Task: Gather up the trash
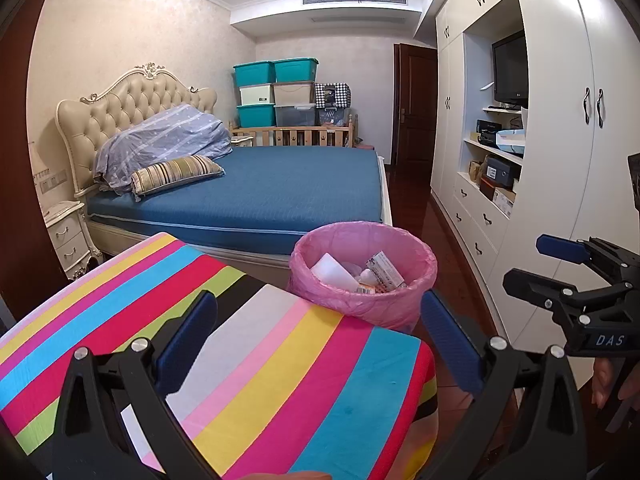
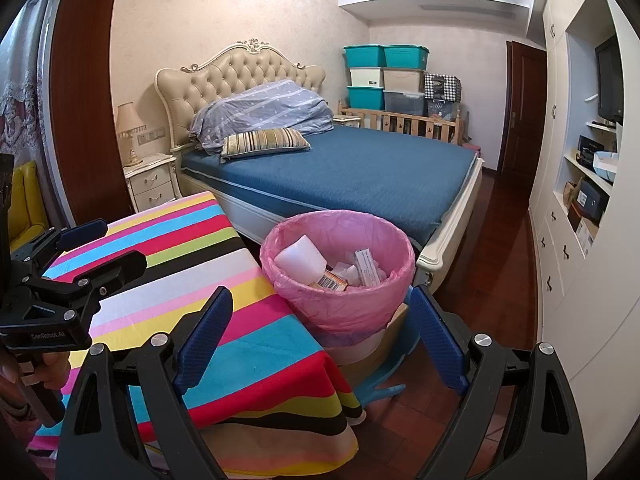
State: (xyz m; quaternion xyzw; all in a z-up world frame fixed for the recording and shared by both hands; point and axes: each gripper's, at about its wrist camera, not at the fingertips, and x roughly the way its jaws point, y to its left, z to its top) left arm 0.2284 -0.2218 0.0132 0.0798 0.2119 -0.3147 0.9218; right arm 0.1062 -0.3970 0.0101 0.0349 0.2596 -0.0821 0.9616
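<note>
Left gripper (image 1: 320, 332) spread wide, nothing between its fingers, over the striped surface (image 1: 248, 344). Just beyond the surface's edge, the pink-lined trash bin (image 1: 362, 268) holds a white block (image 1: 334, 268) and small cartons (image 1: 386, 272). Right gripper (image 2: 320, 336) likewise spread and empty, near the bin.

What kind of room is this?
A home bedroom, by the look of it: a bed with a tufted headboard, a nightstand with a lamp, and white built-in wardrobes along one wall.
</note>
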